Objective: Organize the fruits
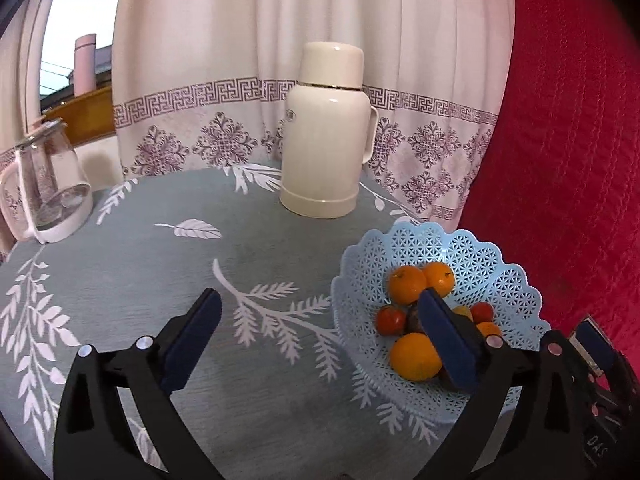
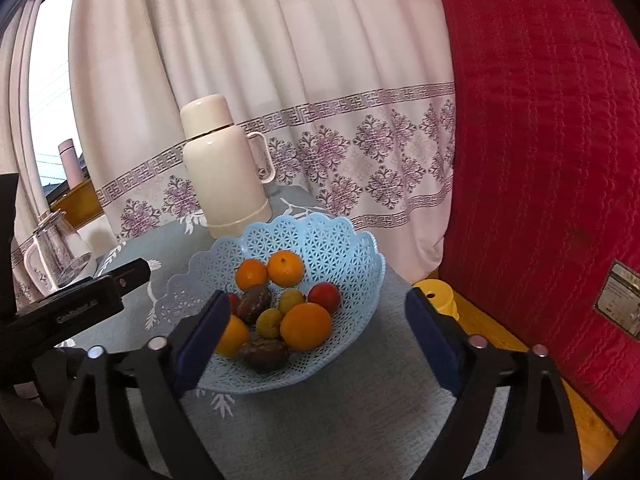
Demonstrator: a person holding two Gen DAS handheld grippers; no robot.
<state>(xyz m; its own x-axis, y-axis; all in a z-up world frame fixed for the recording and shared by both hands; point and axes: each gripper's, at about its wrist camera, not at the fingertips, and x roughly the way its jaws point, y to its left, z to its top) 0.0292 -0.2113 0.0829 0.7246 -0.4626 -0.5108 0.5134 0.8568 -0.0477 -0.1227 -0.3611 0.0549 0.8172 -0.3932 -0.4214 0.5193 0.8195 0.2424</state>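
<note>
We hold a tool in each hand over a round tabletop draped in grey-blue cloth with white leaf prints, and both stand wide with nothing between the pads. The left tool hangs above bare cloth, its right pad just at the near rim of a pale blue latticed fruit basket; the right tool frames that same basket from the front, with none of its pads pressing on any fruit. The fruits lie heaped in the basket: two oranges at the back, touching each other, a larger orange at the front, a red fruit beside it, two small yellow-green fruits in the middle, and two dark purple-brown fruits, one near the front rim. Another orange shows partly behind the right tool's left pad. Behind the basket, a cream thermos flask with a cup lid and side handle stands upright, and a clear glass jug sits at the tabletop's left edge. A pale curtain with purple patterned borders hangs behind, and a red quilted cover fills the right side. From the right wrist view, a yellow object shows low beside the tabletop.
</note>
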